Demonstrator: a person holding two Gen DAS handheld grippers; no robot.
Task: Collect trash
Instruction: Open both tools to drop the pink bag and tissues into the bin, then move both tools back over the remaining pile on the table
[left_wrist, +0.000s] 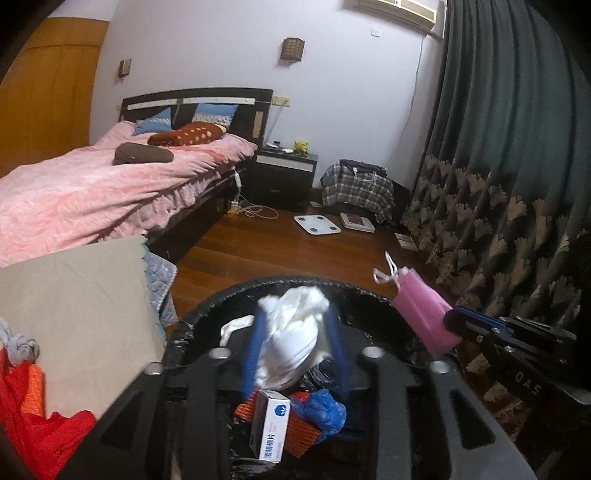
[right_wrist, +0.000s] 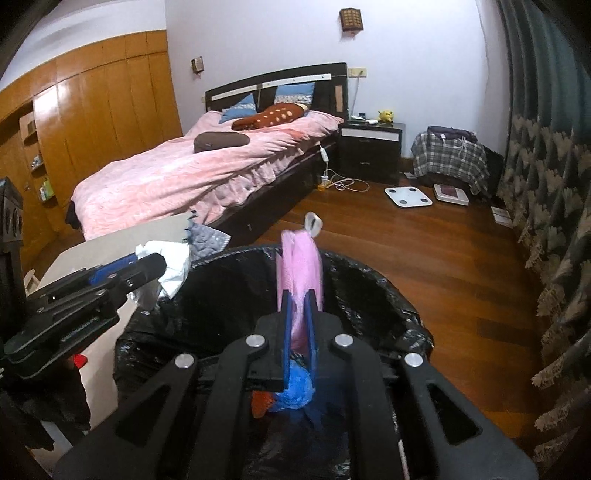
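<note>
A bin lined with a black bag (left_wrist: 207, 314) (right_wrist: 388, 291) stands on the wooden floor. My left gripper (left_wrist: 295, 321) is shut on a crumpled white tissue (left_wrist: 295, 339) and holds it over the bin's mouth; it also shows at the left of the right wrist view (right_wrist: 147, 267). My right gripper (right_wrist: 298, 295) is shut on a folded pink face mask (right_wrist: 301, 258) above the bin, and shows at the right of the left wrist view (left_wrist: 452, 319) with the mask (left_wrist: 421, 310). Inside the bin lie a white box (left_wrist: 269, 424), blue plastic (left_wrist: 325, 410) and an orange item (left_wrist: 303, 432).
A bed with a pink cover (right_wrist: 192, 173) stands at left. A beige board (left_wrist: 74, 321) and red cloth (left_wrist: 37, 424) lie beside the bin. A nightstand (right_wrist: 369, 151), plaid bag (right_wrist: 447, 155), two scales (right_wrist: 408, 196) and a curtain (right_wrist: 554, 184) border the wooden floor.
</note>
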